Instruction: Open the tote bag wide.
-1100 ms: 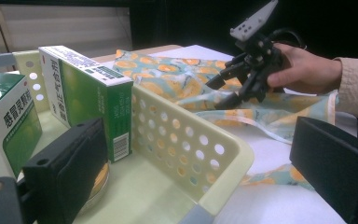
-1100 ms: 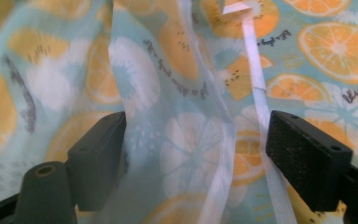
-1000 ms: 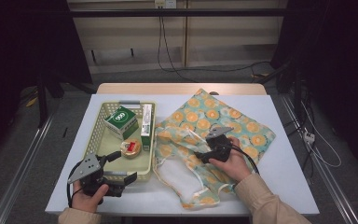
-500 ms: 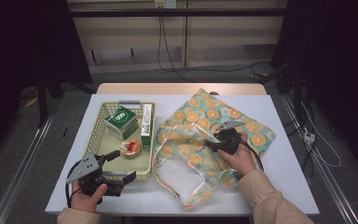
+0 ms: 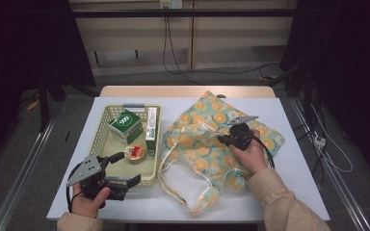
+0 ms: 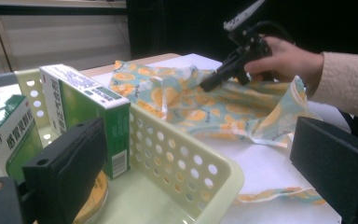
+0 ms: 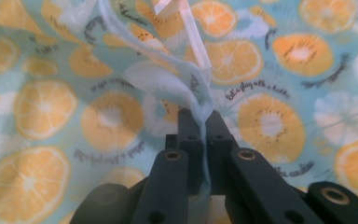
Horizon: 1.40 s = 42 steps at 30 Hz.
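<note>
High view: right tool [image 5: 220,139] pinches a fold of the orange-print bag [image 5: 207,144], which lies on the white worktop [image 5: 298,163] just right of the basket [image 5: 107,144]. Only thin fabric is caught, so a quick lift could pull it free, or drag the whole bag into the basket. Left tool [image 5: 125,169], jaws spread, hangs at the basket's near edge, holding nothing.

Left gripper view: the green boxes [image 6: 81,109] stand close to the basket's wall; a tugged bag may nudge the basket.

Right gripper view: jaws pressed together on one thin layer beside the handle strap [image 7: 193,42]; grip looks shallow.

Versus a second ago: right jaws have just closed on the fabric, the hand sits farther up the bag, cloth raised. Left unchanged.
</note>
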Available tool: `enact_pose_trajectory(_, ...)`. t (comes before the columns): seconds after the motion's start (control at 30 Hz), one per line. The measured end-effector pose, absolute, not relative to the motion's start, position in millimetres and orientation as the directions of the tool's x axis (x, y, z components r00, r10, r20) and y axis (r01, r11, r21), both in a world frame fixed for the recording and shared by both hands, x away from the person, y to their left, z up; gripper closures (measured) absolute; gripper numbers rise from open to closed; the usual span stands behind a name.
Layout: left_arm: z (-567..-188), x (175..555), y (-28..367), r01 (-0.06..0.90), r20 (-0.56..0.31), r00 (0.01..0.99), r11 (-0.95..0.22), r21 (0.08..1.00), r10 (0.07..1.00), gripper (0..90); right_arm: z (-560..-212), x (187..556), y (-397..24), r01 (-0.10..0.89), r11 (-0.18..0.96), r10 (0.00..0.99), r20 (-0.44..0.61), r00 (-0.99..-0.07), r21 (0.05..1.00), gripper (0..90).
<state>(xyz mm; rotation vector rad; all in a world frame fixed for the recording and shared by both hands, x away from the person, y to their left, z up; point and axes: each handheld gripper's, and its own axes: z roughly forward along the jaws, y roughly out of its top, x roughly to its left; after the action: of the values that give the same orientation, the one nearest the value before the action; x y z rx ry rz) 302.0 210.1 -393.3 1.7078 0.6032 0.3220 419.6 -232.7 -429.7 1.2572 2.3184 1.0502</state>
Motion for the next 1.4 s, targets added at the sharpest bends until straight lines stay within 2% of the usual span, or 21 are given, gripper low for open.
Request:
enact_pose_trajectory(0.27,-383.0,307.4,206.8,0.209,-0.108,0.832,-0.127,0.97,0.544,3.8,-386.1,422.7,-239.5,0.565,0.331,0.821,0.064,-0.567,0.756,88.4)
enact_pose_trajectory(0.5,-368.7,318.6,206.5,0.204,-0.102,0.834,-0.132,0.97,0.543,3.6,-367.1,425.8,-239.4,0.551,0.338,0.821,0.047,-0.569,0.763,88.1)
enact_pose_trajectory(0.9,-357.8,351.4,209.3,0.234,-0.112,0.825,-0.154,0.96,0.553,3.6,-363.8,426.8,-243.6,0.565,0.313,0.82,0.083,-0.566,0.763,86.8)
enact_pose_trajectory(1.4,-375.2,386.5,212.9,0.272,-0.101,0.806,-0.214,0.938,0.583,3.8,-371.0,420.0,-254.6,0.576,0.3,0.793,0.136,-0.593,0.761,86.3)
